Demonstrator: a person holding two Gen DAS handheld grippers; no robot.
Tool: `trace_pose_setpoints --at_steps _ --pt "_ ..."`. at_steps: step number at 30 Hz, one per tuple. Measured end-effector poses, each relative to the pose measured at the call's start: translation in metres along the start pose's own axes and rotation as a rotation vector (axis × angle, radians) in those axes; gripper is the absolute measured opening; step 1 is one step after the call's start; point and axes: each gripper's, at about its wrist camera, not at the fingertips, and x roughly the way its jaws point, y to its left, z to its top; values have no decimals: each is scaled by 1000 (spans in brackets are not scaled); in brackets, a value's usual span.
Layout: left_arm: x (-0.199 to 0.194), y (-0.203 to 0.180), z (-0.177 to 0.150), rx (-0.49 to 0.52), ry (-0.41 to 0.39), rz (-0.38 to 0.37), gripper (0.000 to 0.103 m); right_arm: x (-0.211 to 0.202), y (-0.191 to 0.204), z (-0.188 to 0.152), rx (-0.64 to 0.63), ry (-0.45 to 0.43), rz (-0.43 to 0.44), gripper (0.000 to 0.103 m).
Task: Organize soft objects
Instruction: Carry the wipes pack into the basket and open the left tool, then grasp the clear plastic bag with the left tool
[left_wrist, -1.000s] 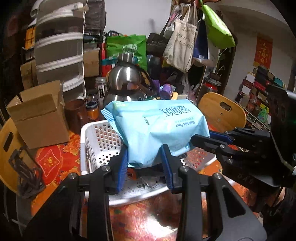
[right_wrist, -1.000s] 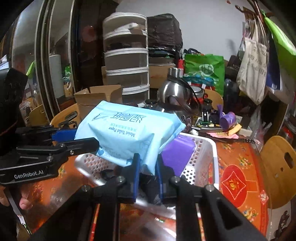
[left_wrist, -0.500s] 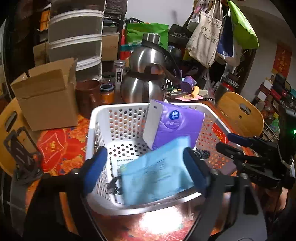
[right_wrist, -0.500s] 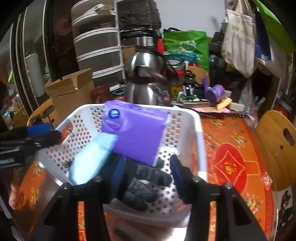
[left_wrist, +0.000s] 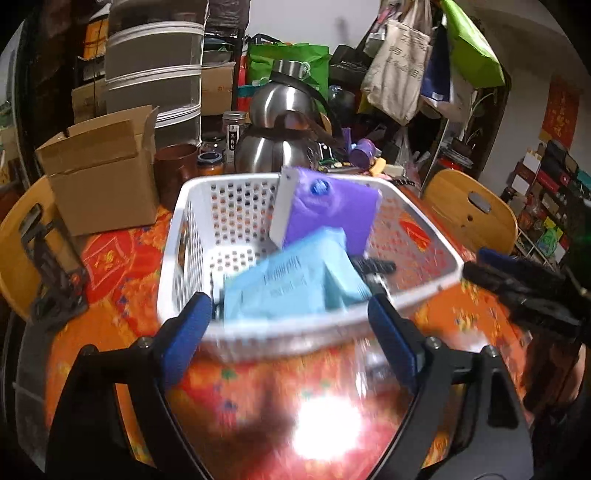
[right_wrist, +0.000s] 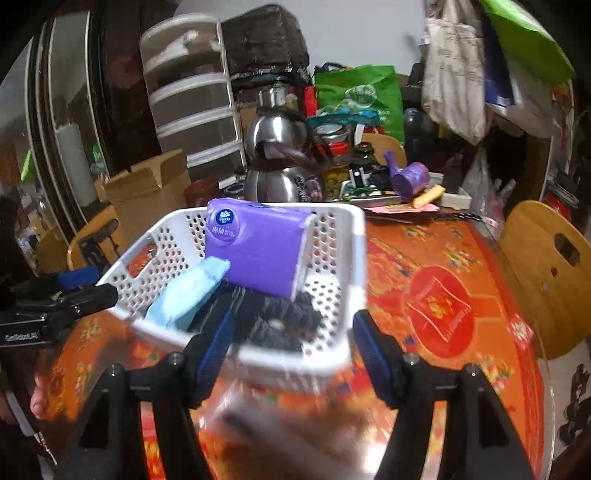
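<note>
A white perforated basket (left_wrist: 192, 229) (right_wrist: 354, 258) stands on the red and orange table. Inside it a light blue tissue pack (left_wrist: 291, 284) (right_wrist: 192, 291) leans against a purple tissue pack (left_wrist: 332, 214) (right_wrist: 258, 247), with a dark knitted item (right_wrist: 280, 317) (left_wrist: 373, 264) beside them. My left gripper (left_wrist: 290, 343) is open and empty, just in front of the basket's near rim. My right gripper (right_wrist: 291, 343) is open and empty at the basket's near corner. Each gripper shows at the edge of the other's view: the right (left_wrist: 517, 284), the left (right_wrist: 66, 299).
Behind the basket stand a steel kettle (left_wrist: 284, 129) (right_wrist: 280, 158), a cardboard box (left_wrist: 99, 173), jars (left_wrist: 210, 162) and a plastic drawer tower (left_wrist: 155, 74). Wooden chairs (left_wrist: 469, 210) (right_wrist: 546, 266) sit at the table's edges. Bags (left_wrist: 399, 62) hang at the back right.
Both grippers opened and let go of the light blue tissue pack, which dropped into the basket. Both grippers have since drawn back from the basket.
</note>
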Motion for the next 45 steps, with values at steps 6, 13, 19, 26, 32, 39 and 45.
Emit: trace_pose_setpoints --at_steps 6,13,19,26,32,39,45 --pt "6 -28 -59 2 100 -66 87 -57 -58 -68 69 -8 -82 82" --pt "53 -64 -88 30 186 -95 87 -59 -106 -145 146 103 -175 82" --pt "87 -77 -99 58 240 -98 87 -44 -105 -163 101 159 -171 81" --pt "109 -77 -102 56 283 -102 87 -23 -100 -158 63 213 -143 67" --pt "123 -90 -98 116 269 -67 87 -14 -94 -154 7 221 -152 46" --pt "124 -105 -100 167 227 -57 45 -12 -96 -150 0 212 -136 11" --pt "118 -103 -102 179 213 -72 19 -13 -89 -150 -30 208 -160 3"
